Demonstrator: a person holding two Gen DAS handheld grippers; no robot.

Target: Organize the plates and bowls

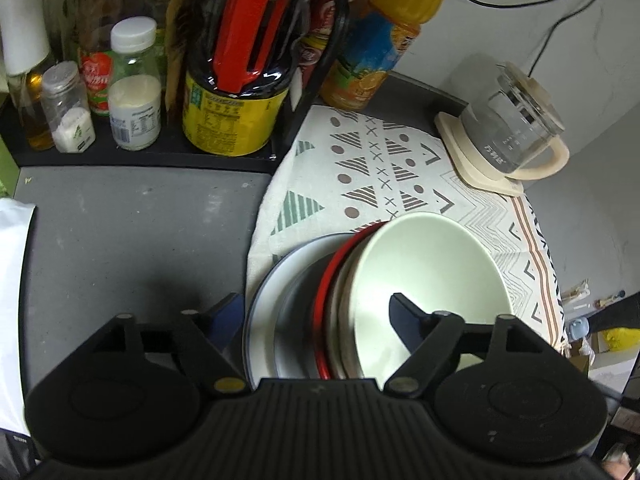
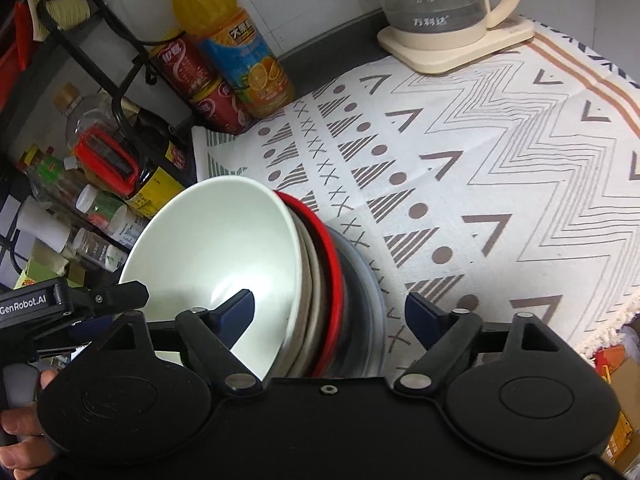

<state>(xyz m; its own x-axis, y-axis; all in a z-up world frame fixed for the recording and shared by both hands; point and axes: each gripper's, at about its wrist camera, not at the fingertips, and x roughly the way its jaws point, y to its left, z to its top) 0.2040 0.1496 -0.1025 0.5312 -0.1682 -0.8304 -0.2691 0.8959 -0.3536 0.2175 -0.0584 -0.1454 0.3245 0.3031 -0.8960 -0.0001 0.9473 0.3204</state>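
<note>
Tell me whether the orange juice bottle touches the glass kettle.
Apart. In the right wrist view the orange juice bottle and glass kettle stand separated by bare wall and cloth.

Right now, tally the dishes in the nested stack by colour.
Pale green bowl, top: 1
Beige dishes under it: 2, as far as the rims show
Red plate: 1
Grey plate with dark rim, bottom: 1
Total: 5, with the beige count uncertain
</note>
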